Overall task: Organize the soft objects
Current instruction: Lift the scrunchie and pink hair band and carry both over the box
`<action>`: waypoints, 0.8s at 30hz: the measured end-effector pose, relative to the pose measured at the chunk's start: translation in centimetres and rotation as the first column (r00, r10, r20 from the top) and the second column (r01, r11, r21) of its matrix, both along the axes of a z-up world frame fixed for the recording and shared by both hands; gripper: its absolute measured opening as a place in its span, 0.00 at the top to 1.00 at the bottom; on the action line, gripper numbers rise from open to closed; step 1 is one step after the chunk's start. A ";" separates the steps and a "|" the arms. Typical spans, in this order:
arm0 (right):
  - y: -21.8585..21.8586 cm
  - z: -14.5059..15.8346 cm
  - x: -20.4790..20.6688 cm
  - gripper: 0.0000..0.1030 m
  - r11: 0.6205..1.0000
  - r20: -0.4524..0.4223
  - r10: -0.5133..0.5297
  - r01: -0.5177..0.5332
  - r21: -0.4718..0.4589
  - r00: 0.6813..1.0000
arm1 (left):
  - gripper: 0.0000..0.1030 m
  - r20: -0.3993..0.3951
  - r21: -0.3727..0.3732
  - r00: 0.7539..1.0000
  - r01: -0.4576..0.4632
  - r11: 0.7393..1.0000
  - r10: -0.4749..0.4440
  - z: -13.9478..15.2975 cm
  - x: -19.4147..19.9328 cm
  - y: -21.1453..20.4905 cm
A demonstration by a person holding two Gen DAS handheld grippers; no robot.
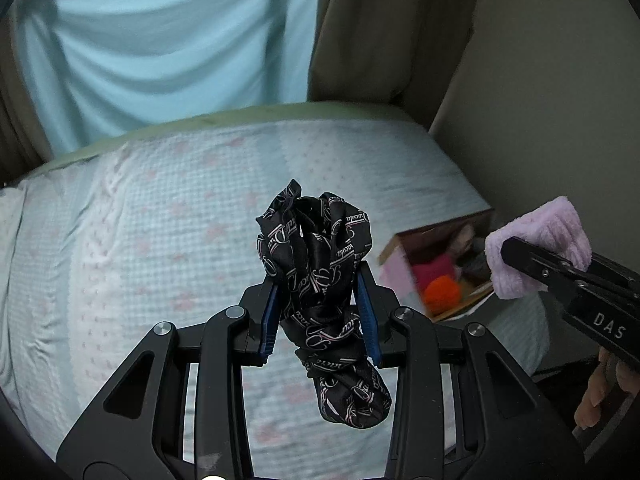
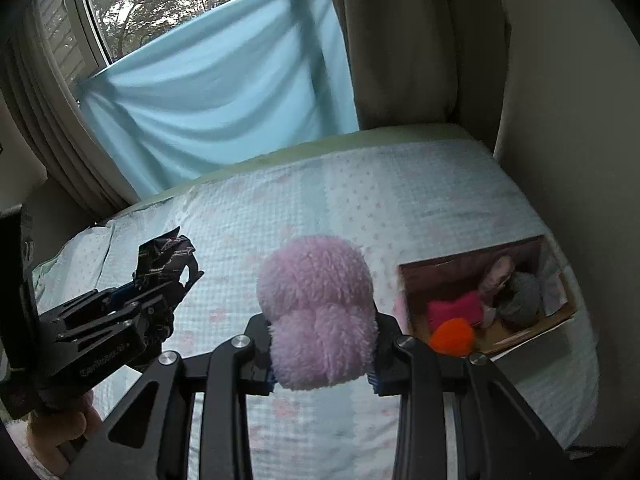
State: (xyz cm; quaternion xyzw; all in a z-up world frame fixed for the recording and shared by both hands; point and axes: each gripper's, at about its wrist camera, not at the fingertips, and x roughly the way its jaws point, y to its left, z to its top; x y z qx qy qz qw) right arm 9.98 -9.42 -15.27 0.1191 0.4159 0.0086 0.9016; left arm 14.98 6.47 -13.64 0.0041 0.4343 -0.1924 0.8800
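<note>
Left wrist view: the left tool (image 1: pixel 320 304) is clamped on a knotted black scarf (image 1: pixel 320 276) printed with pale script, its blue pads (image 1: pixel 269 320) pressing either side while the knot hangs below them. To its right, the right tool (image 1: pixel 536 258) grips a fluffy lilac cloth (image 1: pixel 544 236); part of a hand (image 1: pixel 604 392) shows beneath it. Both bundles hang in the air over the bed (image 1: pixel 140 240), which has a pale blue cover with pink dots. Near the bed's right edge lies an open cardboard box (image 1: pixel 440 264) holding an orange ball (image 1: pixel 442 292), a pink item and grey ones. Behind the bed hang a light blue sheet (image 1: pixel 160 48) and beige curtains (image 1: pixel 384 28).
</note>
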 end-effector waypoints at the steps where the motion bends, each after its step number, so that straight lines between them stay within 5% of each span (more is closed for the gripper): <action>1: -0.7 0.5 -0.2 0.70 1.000 0.004 0.003 -0.003 -0.005 1.000 | 0.70 0.009 -0.008 1.000 -0.002 1.000 0.002 0.7 -0.4 -1.3; 11: -12.5 1.9 -1.8 0.70 0.998 0.003 0.046 -0.046 -0.038 0.999 | 0.70 0.014 -0.045 0.998 -0.056 0.997 0.057 1.9 -1.8 -13.2; 24: -26.1 -2.4 0.0 0.70 0.999 -0.156 0.008 -0.013 -0.036 0.988 | 0.70 -0.170 -0.040 0.984 -0.053 0.998 0.045 -3.7 1.2 -25.9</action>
